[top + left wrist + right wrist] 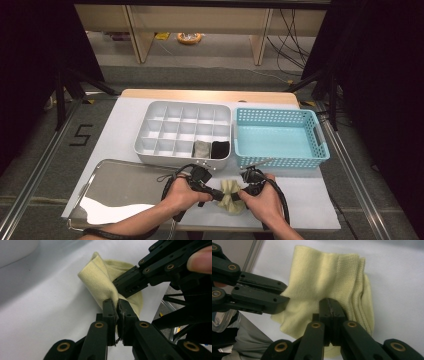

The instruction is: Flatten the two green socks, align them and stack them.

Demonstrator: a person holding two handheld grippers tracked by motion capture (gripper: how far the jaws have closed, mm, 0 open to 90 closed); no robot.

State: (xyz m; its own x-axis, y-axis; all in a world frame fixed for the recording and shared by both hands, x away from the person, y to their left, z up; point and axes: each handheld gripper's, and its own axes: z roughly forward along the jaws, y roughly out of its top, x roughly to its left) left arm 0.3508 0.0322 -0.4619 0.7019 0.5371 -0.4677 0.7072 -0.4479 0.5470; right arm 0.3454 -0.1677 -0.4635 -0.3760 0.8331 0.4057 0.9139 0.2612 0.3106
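**Both grippers pinching the yellow sock**

I have the pale yellow sock (231,196) at the near edge of the white table (125,130), between my two hands, just right of the steel tray (115,192). My left gripper (116,305) has its jaws closed tight on a fold of the knit. My right gripper (331,305) is likewise clamped on the sock, jaws pressed together over the fabric near the ribbed cuff. The two grippers meet on the cloth from opposite sides. Beyond them I see the grey divided organiser (182,131), with a grey sock (202,149) and a black sock (219,148) in its front compartments, and beside it the turquoise basket (280,137).
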